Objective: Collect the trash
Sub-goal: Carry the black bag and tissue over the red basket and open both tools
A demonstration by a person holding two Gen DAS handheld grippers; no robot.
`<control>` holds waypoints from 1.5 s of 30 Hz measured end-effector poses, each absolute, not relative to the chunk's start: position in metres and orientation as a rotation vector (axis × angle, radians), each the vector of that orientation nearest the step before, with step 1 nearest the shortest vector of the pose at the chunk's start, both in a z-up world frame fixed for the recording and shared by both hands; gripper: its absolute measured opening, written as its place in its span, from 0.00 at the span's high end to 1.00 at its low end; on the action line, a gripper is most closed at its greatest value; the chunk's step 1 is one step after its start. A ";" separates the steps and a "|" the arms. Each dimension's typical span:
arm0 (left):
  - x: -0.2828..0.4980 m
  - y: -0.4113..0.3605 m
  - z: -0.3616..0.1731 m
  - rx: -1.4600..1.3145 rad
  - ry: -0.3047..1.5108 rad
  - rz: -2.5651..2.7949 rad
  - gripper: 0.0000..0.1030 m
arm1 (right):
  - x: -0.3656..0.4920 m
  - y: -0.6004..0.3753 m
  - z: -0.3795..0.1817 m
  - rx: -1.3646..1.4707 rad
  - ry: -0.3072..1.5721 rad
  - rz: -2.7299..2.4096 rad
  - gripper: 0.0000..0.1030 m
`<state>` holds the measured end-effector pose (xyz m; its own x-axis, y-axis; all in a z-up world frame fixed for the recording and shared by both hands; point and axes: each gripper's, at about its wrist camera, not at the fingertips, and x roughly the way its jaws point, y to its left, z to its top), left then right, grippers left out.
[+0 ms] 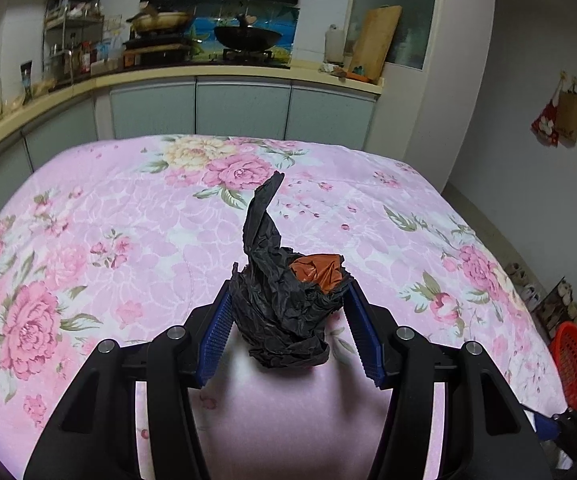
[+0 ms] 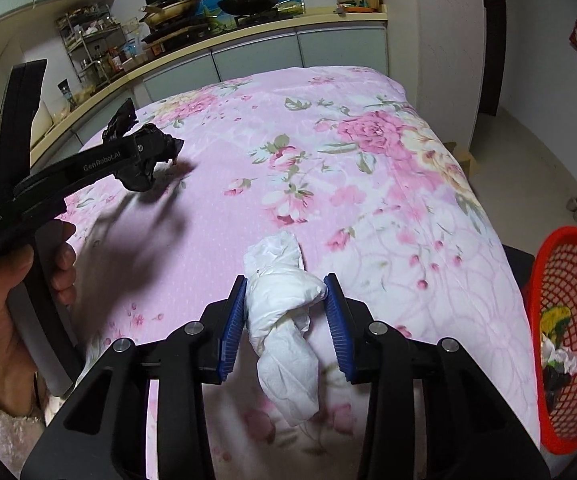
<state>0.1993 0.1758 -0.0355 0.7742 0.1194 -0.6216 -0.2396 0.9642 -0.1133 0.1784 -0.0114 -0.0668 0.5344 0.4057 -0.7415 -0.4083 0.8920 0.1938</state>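
My left gripper [image 1: 290,286] is shut on a crumpled black plastic bag [image 1: 280,308] with an orange scrap [image 1: 316,272] tucked in it, held just above the pink floral tablecloth [image 1: 128,220]. The same bag shows in the right wrist view [image 2: 144,160], gripped by the left gripper [image 2: 148,150] at the left. My right gripper [image 2: 284,286] is shut on a twisted white paper wad [image 2: 280,312] that hangs down over the cloth.
A red mesh basket [image 2: 560,300] stands off the table's right edge, with some trash inside; it also shows in the left wrist view [image 1: 576,364]. A kitchen counter [image 1: 208,72] with woks and jars runs behind the table.
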 end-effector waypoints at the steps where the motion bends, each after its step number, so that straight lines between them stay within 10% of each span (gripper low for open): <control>1: 0.198 0.174 -0.034 -0.180 0.658 0.199 0.49 | 0.177 -0.013 -0.066 -0.005 0.881 0.480 0.63; 45: 0.103 0.062 0.059 -0.084 0.517 -0.015 0.49 | 0.127 -0.138 0.043 0.036 0.553 0.251 0.63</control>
<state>0.1026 0.0619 0.0592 0.8690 -0.0361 -0.4934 -0.0065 0.9964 -0.0843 0.1265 -0.1381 0.0432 0.8209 0.2458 -0.5154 -0.2265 0.9687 0.1011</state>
